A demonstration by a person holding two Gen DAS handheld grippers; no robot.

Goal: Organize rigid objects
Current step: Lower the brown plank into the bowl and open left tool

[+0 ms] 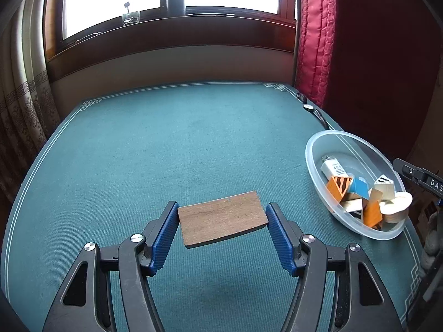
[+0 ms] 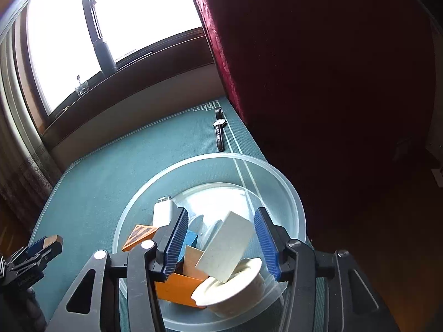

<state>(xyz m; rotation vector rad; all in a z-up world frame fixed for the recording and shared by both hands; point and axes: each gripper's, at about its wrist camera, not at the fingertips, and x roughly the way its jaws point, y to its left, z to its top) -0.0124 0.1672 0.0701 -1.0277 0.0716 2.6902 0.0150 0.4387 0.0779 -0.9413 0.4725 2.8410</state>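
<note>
Wood is what the left wrist view shows: a flat brown board (image 1: pixel 223 218) lies on the green surface (image 1: pixel 166 149) near its front edge, between the wide-open jaws of the left gripper (image 1: pixel 221 231), which grip nothing. A clear bowl (image 1: pixel 314 163) of blocks sits at the right edge. From the right wrist view, the right gripper (image 2: pixel 221 244) hangs over that bowl, jaws wide apart and empty, a white block (image 2: pixel 225 246) tilted between them, a watch (image 2: pixel 219 127) beyond.

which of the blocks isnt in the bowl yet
The flat brown wooden board, lying on the green mat between the open left gripper fingers. All others sit piled in the clear bowl.
</note>
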